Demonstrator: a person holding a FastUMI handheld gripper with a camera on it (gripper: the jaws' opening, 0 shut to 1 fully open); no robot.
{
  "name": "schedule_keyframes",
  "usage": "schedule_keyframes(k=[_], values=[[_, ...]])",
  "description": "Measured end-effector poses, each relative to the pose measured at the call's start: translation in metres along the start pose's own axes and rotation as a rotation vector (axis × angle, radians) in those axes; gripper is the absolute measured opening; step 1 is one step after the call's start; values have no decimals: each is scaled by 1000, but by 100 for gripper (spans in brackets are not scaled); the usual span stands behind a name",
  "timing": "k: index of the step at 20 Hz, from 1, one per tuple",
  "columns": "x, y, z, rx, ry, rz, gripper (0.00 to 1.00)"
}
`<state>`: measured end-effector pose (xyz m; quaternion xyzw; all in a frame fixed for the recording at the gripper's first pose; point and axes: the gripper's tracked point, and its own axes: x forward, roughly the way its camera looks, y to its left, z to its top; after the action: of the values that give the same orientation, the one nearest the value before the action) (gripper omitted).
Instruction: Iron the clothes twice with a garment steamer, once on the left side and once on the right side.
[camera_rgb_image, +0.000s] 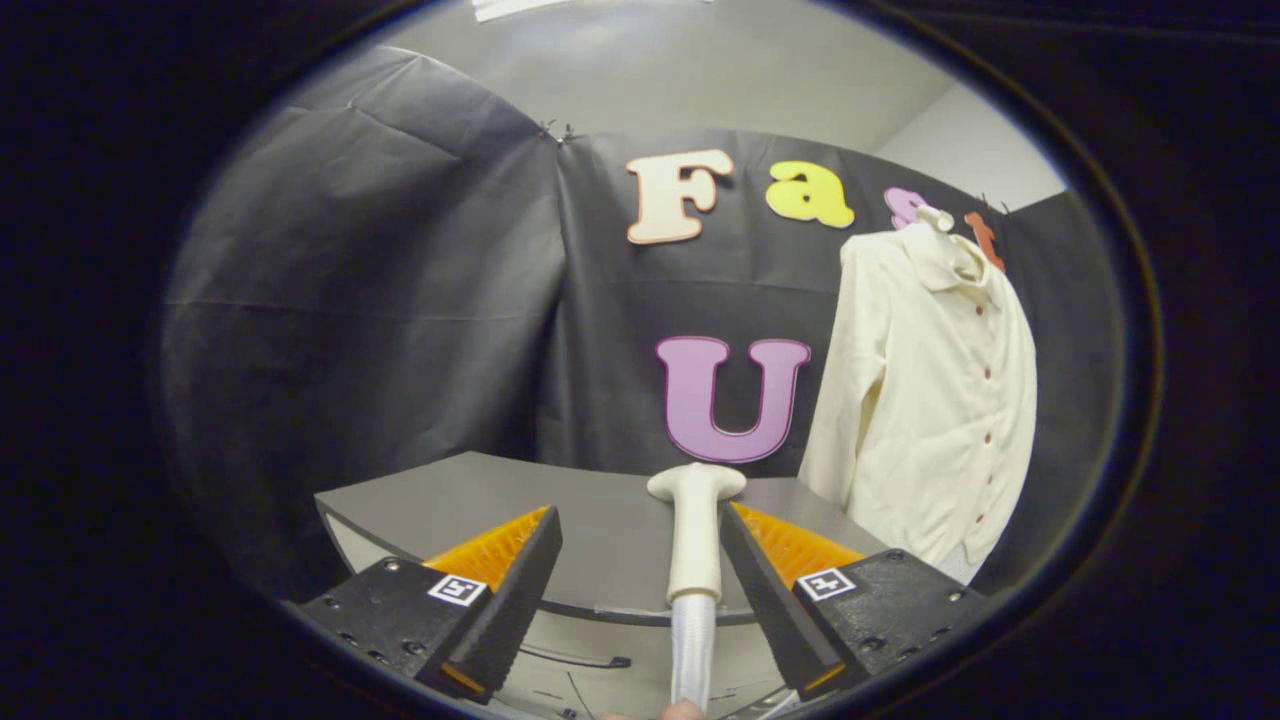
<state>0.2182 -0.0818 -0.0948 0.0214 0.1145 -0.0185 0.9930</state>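
White steamer (694, 535) between wide-open hand-held gripper (640, 530) fingers (touching right one)

Grey table (600, 510) before black cloth wall (400, 300) — pale ceiling (680, 70) above.

Rides on the gripper (640, 525), low and close behind its two fingers, which stand spread apart in the foreground. Faces forward and somewhat upward, across a grey table (600, 520) toward the black cloth wall (400, 300) and a strip of pale ceiling (680, 70). Very near the steamer handle (695, 540) rising between the fingers, against the right one; farther from the cream shirt (930, 400) hanging ahead to the right.
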Motion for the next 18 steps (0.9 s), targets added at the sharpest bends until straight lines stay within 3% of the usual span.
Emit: schedule_keyframes(k=[15, 18], values=[[64, -16, -48, 17, 194, -18, 96], [68, -24, -55, 33, 237, -56, 84]])
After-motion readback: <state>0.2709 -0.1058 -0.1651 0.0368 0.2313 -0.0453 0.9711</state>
